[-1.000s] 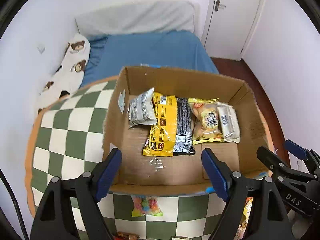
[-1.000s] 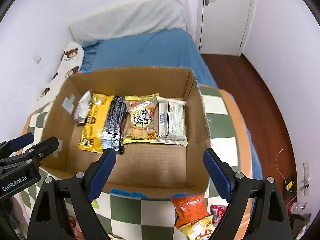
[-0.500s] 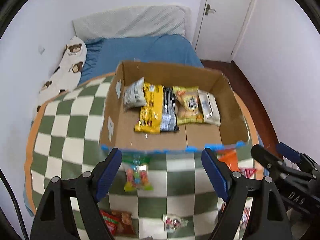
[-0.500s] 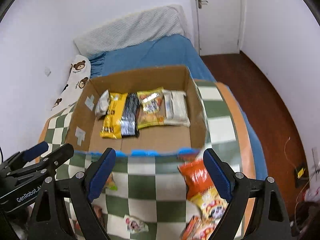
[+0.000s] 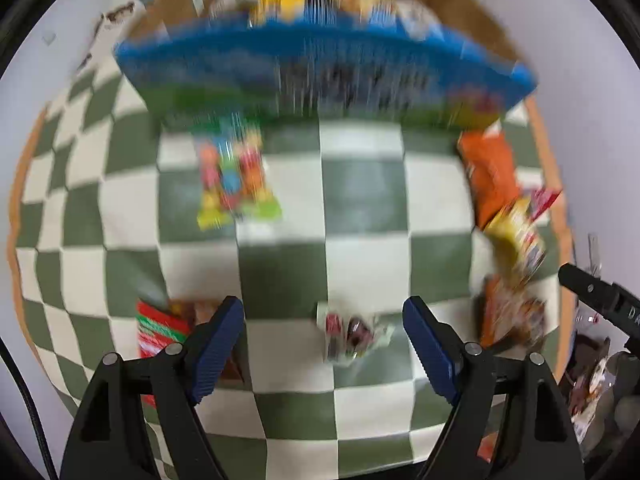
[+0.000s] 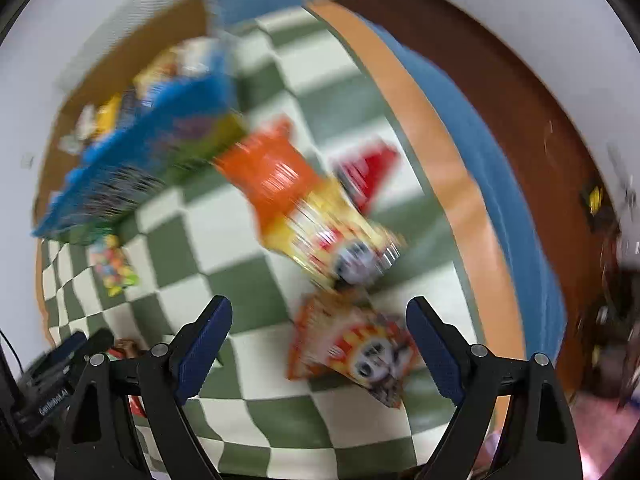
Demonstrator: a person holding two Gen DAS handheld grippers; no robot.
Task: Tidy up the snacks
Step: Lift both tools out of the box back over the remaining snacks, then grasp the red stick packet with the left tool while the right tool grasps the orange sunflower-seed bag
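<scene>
We are holding both grippers above a green-and-white checkered cloth (image 5: 360,200), and both pictures are blurred. The left gripper (image 5: 323,322) is pointing down at the cloth with its jaws standing apart and gripping nothing. Between its blue pads (image 5: 218,344), lower on the cloth, a small clear packet with red and dark pieces (image 5: 352,330) is lying; the pads are not touching it. Just beside the left pad a red and green packet (image 5: 160,326) is lying, partly hidden by the finger.

Farther up we are seeing a colourful candy bag (image 5: 234,178) on the cloth, near the blue printed front wall of the cardboard box (image 5: 320,76). Inside the box some snack packets are showing, but they are too blurred to tell apart.

The right gripper (image 6: 319,322) is also standing open and gripping nothing. Between its fingers an orange packet with a cartoon face (image 6: 352,348) is lying flat on the cloth, not touched by the pads. Above it an orange bag (image 6: 272,172), a yellow bag (image 6: 336,236) and a red packet (image 6: 372,172) are lying close together, partly overlapping. In the right view the box (image 6: 132,168) is standing at the upper left, and the left gripper's black body is showing at the lower left edge.
</scene>
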